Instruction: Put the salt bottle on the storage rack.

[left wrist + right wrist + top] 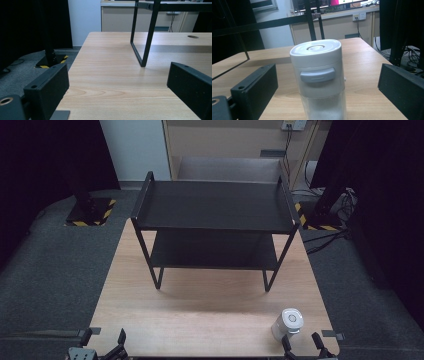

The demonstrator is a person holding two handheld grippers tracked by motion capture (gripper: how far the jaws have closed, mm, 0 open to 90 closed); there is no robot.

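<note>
White-lidded jar of white powder stands between the spread right claw; left claw spread.

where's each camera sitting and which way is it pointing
High view: above the near edge, looking forward and down on the table and rack; both hand-held grippers' tips at the bottom.
Left gripper view: low on the left hand-held gripper, facing a rack leg; jaws apart.
Right gripper view: on the right hand-held gripper, facing the jar between its parted jaws.
Shared: jar, high and right gripper views.
</note>
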